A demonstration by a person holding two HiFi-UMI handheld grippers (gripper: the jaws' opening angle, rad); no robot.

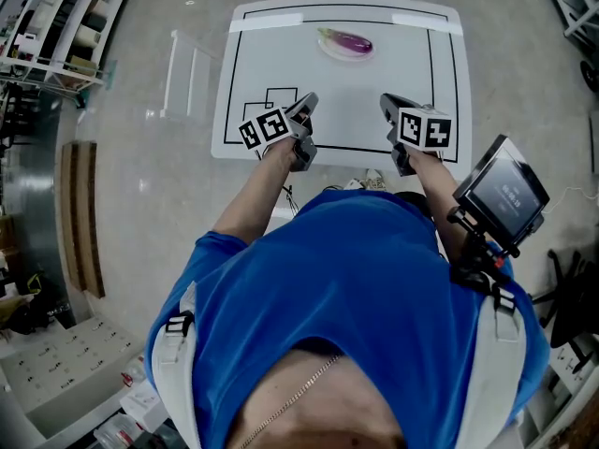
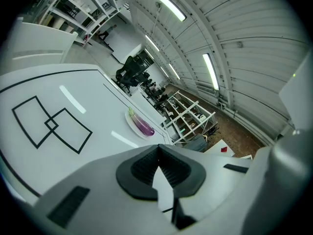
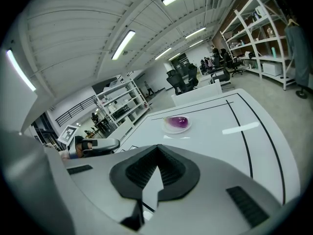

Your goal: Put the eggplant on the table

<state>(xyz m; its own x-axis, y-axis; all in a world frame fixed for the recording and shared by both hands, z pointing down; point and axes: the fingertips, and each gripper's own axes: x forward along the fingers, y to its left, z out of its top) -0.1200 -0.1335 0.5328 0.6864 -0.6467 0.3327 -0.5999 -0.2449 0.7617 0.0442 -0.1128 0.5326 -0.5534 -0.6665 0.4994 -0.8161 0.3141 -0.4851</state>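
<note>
Left gripper (image 1: pixel 306 103) and right gripper (image 1: pixel 386 102), jaws together, empty, I hold over table's (image 1: pixel 393 73) near edge; eggplant (image 1: pixel 348 41) lies on plate (image 1: pixel 328 50) by far edge.

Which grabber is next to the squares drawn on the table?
The left gripper: the two overlapping drawn squares lie right beside it. The right gripper is over on the other side of the table, away from them.
</note>
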